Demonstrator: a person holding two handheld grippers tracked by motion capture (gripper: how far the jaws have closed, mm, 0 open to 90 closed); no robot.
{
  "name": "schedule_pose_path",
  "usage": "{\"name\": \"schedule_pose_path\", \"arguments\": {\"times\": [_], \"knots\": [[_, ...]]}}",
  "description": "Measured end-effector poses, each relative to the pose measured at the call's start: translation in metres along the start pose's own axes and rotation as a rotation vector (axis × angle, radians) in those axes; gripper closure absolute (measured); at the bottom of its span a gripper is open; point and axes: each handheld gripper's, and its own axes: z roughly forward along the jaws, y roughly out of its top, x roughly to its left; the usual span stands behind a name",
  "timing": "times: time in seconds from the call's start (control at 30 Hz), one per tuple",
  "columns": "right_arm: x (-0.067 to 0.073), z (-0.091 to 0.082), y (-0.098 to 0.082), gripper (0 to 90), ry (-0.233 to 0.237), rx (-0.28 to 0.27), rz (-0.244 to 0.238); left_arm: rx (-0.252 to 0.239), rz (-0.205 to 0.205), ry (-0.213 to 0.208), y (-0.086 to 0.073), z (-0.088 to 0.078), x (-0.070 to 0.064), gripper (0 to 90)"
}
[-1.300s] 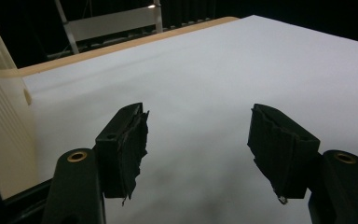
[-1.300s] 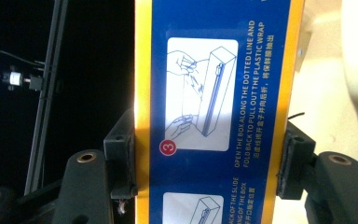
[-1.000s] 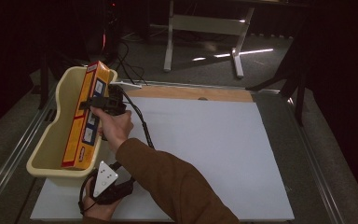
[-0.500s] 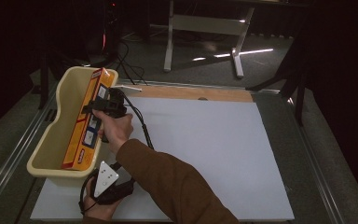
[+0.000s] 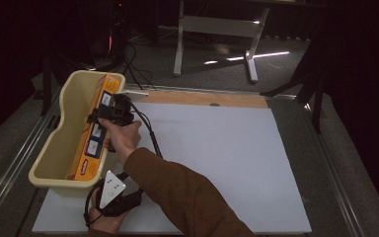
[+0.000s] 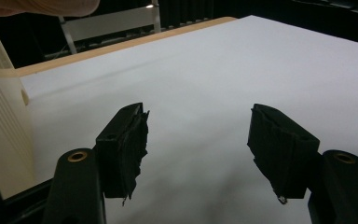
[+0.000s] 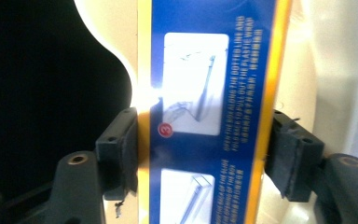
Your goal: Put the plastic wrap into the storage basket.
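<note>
A long orange box with blue instruction panels (image 5: 94,140) lies tilted in the cream plastic bin (image 5: 64,98), leaning on its right wall. My right gripper (image 5: 104,117) reaches over that wall and spans the box across its width. In the right gripper view the box (image 7: 205,84) sits between the jaws with both pads against its long edges. These jaws have just been opening. My left gripper (image 5: 116,197) rests at the table's near left, partly under the right sleeve. Its jaws (image 6: 198,140) stand wide apart over bare white tabletop.
The bin stands at the left edge of the white table (image 5: 217,158), and its wall (image 6: 0,130) rises close beside the left gripper. A wooden strip (image 5: 202,98) borders the table's far edge. A white metal stand (image 5: 217,29) is on the floor beyond.
The box sits slightly lower in the bin than a second ago. Both hands have kept their places.
</note>
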Motion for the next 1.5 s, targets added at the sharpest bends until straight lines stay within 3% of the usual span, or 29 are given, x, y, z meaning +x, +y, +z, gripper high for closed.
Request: {"name": "schedule_pose_path", "arguments": {"times": [0.2, 0.33, 0.77, 0.9, 0.97, 1.07, 1.23, 1.4, 1.5], "knots": [[0.003, -0.003, -0.001, 33.2, -0.010, 0.003, -0.028, -0.004, -0.004, 0.003, 0.000, -0.001, 0.001, 36.6], [0.003, -0.011, 0.003, 33.4, 0.018, 0.013, -0.025, -0.005, -0.009, 0.001, 0.000, 0.000, 0.000, 36.4], [-0.001, -0.029, 0.012, 35.9, 0.000, 0.043, -0.127, 0.001, -0.003, -0.004, 0.000, 0.002, -0.002, 36.2], [-0.003, -0.033, 0.014, 36.9, -0.015, 0.051, -0.185, -0.002, -0.005, -0.003, 0.000, 0.002, -0.001, 36.2], [-0.003, -0.035, 0.014, 37.4, -0.029, 0.060, -0.232, -0.003, -0.005, -0.001, 0.000, 0.002, -0.001, 36.2], [-0.003, -0.037, 0.013, 38.2, -0.013, 0.076, -0.327, -0.002, -0.005, -0.001, 0.000, 0.002, -0.001, 36.2], [0.002, -0.044, 0.004, 38.8, -0.152, 0.049, -0.603, 0.003, 0.003, -0.002, 0.000, 0.003, -0.003, 36.2], [0.002, -0.053, -0.009, 37.6, -0.283, -0.006, -0.845, 0.004, 0.014, -0.007, 0.000, 0.005, -0.006, 36.2], [-0.001, -0.061, -0.014, 36.9, -0.299, -0.032, -0.915, 0.006, 0.020, -0.010, 0.000, 0.005, -0.008, 36.2]]}}
